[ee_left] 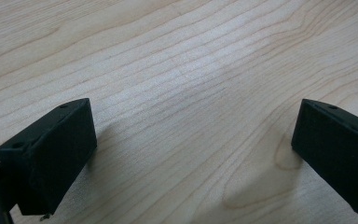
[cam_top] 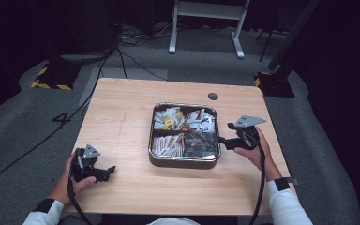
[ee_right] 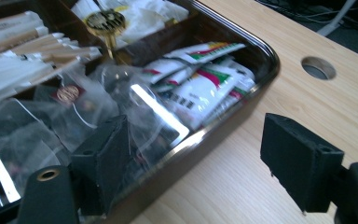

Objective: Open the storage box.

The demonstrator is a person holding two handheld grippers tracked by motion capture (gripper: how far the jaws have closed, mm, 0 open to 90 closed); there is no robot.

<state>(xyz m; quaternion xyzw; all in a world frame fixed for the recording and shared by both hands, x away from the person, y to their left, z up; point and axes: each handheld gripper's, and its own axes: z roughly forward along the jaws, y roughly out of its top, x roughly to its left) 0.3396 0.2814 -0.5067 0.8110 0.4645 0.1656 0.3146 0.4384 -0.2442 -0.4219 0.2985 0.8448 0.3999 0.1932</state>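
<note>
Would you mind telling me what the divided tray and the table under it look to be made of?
The dark divided tray looks like polished metal: its rounded rim throws bright reflections. The pale table looks like matte light wood or wood veneer, with grain lines and a knot; which one is unclear.

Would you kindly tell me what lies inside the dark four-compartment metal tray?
The dark four-compartment metal tray holds white sachets, paper-wrapped sticks and clear plastic packets. Whatever lies beneath those piles is covered.

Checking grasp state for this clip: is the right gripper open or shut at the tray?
Open. The right gripper has its jaws wide apart, straddling the tray's rim, one inside, one outside, nothing clamped.
</note>
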